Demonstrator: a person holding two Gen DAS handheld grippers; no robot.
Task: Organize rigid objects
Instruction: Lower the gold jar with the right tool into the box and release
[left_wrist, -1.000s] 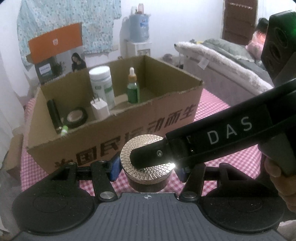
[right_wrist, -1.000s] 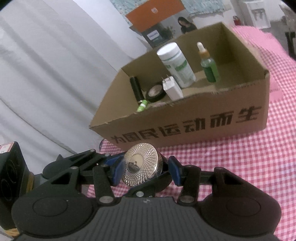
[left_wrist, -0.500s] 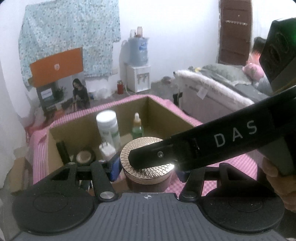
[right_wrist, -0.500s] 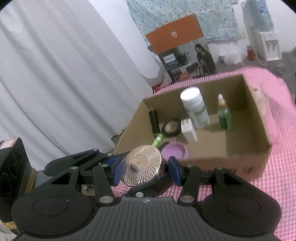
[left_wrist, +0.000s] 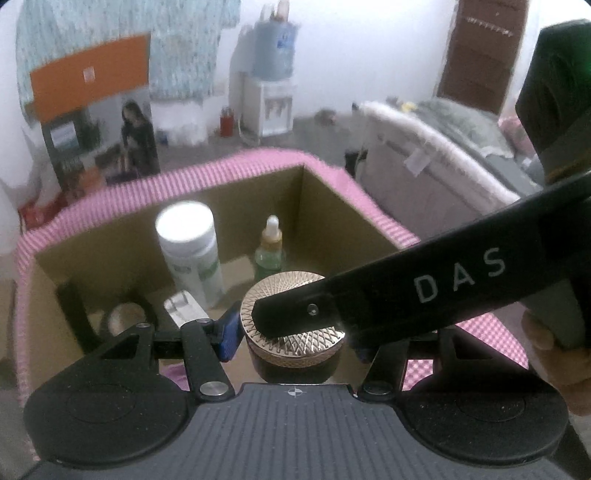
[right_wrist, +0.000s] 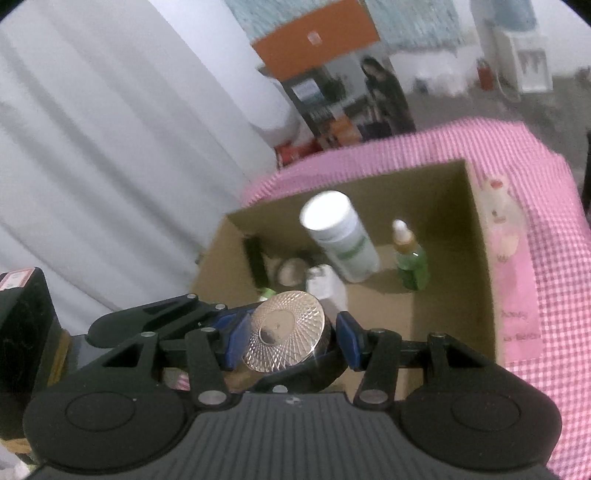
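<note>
A dark jar with a gold patterned lid (left_wrist: 286, 288) (right_wrist: 284, 332) hangs over the open cardboard box (left_wrist: 325, 206) (right_wrist: 443, 206), near its front wall. My left gripper (left_wrist: 295, 341) is shut on the jar's sides; its left blue pad presses the lid's rim, while its right pad is hidden. My right gripper (right_wrist: 291, 341) is shut on the same jar, blue pads at both sides of the tilted lid. In the left wrist view its black finger (left_wrist: 424, 291) crosses the lid from the right.
Inside the box stand a white bottle (left_wrist: 188, 240) (right_wrist: 340, 236) and a green dropper bottle (left_wrist: 271, 251) (right_wrist: 410, 262), with a white plug (left_wrist: 184, 310), a black tube (left_wrist: 74, 314) and a round tin (left_wrist: 125, 314). The pink checked cloth (right_wrist: 554, 258) surrounds the box.
Both grippers carried the jar up and forward, from in front of the box's printed wall to above its inside. The grip on the jar looks the same.
</note>
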